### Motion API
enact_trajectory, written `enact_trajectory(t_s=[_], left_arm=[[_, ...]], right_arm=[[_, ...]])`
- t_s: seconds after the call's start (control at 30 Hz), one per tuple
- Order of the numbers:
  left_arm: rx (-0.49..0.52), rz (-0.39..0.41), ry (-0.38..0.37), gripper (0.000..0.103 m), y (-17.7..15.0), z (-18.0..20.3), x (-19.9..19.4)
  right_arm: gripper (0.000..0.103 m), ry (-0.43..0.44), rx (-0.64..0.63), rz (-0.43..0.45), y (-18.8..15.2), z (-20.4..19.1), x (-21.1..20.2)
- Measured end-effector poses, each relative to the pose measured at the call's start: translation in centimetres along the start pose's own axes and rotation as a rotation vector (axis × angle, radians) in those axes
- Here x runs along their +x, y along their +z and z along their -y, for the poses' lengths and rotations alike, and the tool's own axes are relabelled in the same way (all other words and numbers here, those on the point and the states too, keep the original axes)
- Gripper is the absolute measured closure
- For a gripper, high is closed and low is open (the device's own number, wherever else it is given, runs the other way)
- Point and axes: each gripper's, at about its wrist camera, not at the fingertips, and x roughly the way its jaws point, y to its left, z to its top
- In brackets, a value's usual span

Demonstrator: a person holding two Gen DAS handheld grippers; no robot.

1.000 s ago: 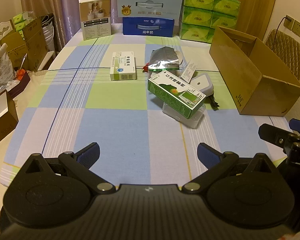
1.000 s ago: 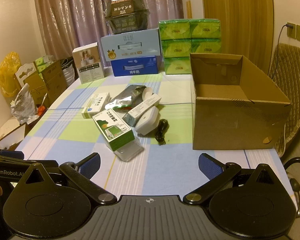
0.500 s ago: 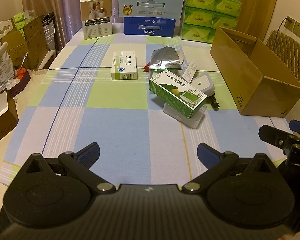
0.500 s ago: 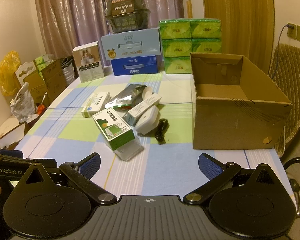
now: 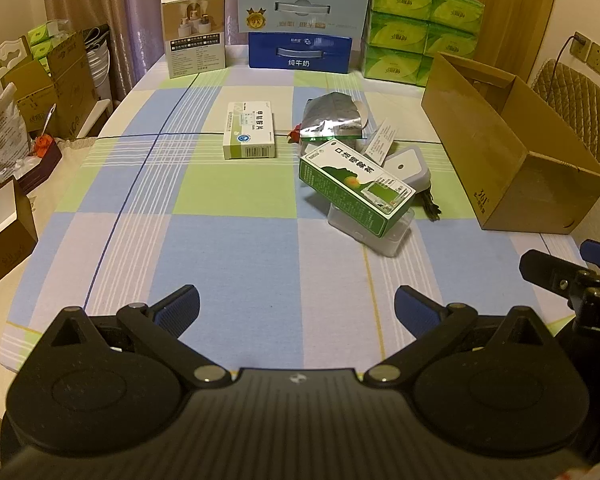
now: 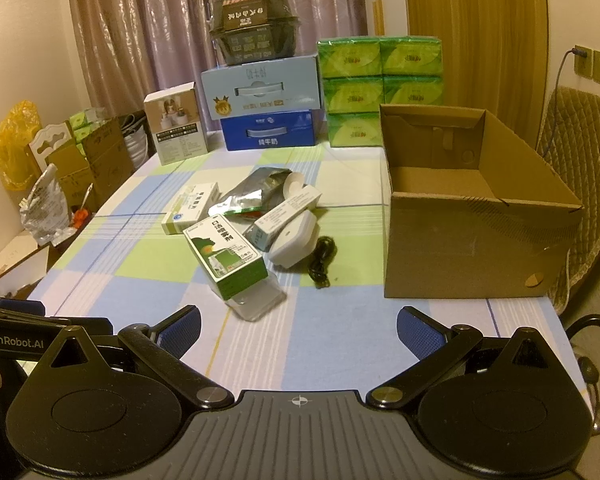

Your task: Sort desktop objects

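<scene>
A green medicine box (image 5: pixel 356 186) (image 6: pixel 226 258) leans on a clear plastic case (image 5: pixel 370 228) (image 6: pixel 260 300) mid-table. Behind them lie a white and grey device (image 5: pixel 406 166) (image 6: pixel 294 240), a slim white box (image 5: pixel 380 142) (image 6: pixel 286 218), a silver foil pouch (image 5: pixel 332 120) (image 6: pixel 250 192), a black cable (image 6: pixel 322 260) and a white and green pill box (image 5: pixel 250 136) (image 6: pixel 190 208). An open cardboard box (image 5: pixel 508 152) (image 6: pixel 472 216) stands at the right. My left gripper (image 5: pixel 296 308) and right gripper (image 6: pixel 298 326) both hang open over the near table edge, well short of the pile, holding nothing.
Milk cartons (image 6: pixel 266 120), green tissue packs (image 6: pixel 380 88) and a white product box (image 6: pixel 176 128) line the far table edge. Cardboard boxes and bags (image 5: pixel 40 92) crowd the floor at the left. A quilted chair (image 6: pixel 584 200) stands right of the table.
Both grippers have crept slightly forward toward the pile; the objects sit a little lower in the left wrist view. Nothing was grasped or moved.
</scene>
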Motion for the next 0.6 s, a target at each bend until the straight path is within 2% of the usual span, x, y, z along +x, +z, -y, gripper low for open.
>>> enact_trajectory(t_s=[0.3,0.6], left_arm=[[0.005,-0.001,-0.002,0.001,0.0,-0.3,0.2],[0.01,-0.007,0.003,0.001,0.4,-0.6,0.6]], right_arm=[[0.002,-0.009,-0.019,-0.032,-0.2,0.0,0.5],[0.002,0.027,-0.089,-0.068,-0.5,-0.8,1.6]])
